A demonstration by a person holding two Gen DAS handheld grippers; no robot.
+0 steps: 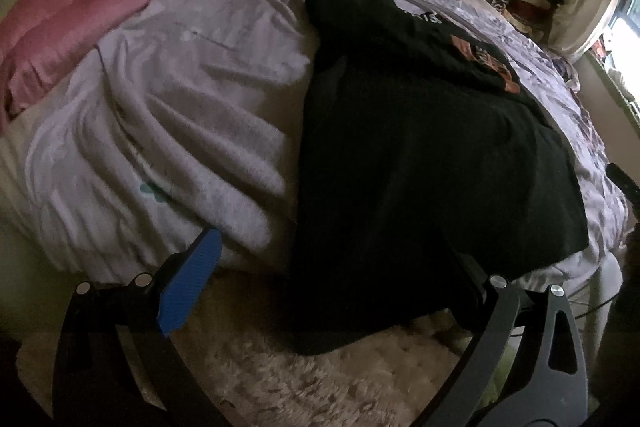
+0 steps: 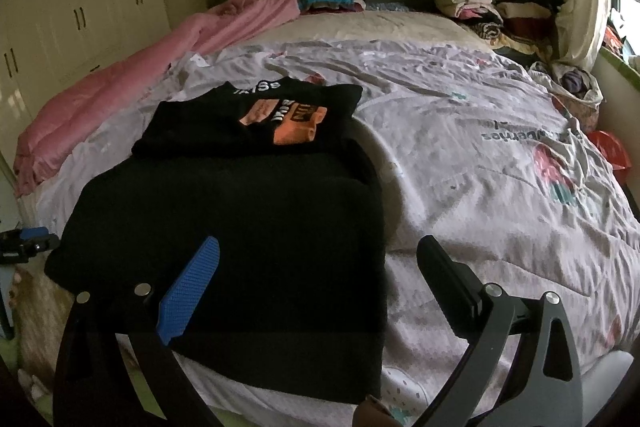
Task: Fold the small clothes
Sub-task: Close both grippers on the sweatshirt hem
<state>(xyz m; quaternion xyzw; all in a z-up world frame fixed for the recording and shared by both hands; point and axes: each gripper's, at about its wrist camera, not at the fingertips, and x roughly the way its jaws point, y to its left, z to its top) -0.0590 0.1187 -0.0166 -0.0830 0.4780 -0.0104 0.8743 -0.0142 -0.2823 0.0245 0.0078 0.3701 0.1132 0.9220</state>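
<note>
A black T-shirt with an orange print (image 2: 240, 187) lies on the bed's near edge, its sides folded in and its hem hanging over the edge. It also shows in the left wrist view (image 1: 420, 155). My left gripper (image 1: 332, 259) is open at the shirt's lower left corner; its blue left finger (image 1: 188, 287) is beside the cloth and the right finger is hidden under the hem. My right gripper (image 2: 320, 267) is open over the shirt's lower right edge, its blue finger (image 2: 188, 291) above the cloth and its black finger (image 2: 444, 279) over the quilt.
The bed has a pale printed quilt (image 2: 480, 131). A pink duvet (image 2: 120, 83) lies along the left side. Piles of folded clothes (image 2: 492, 3) sit at the headboard. A shaggy beige rug (image 1: 300, 379) covers the floor below the bed edge. Wardrobes (image 2: 60, 7) stand at left.
</note>
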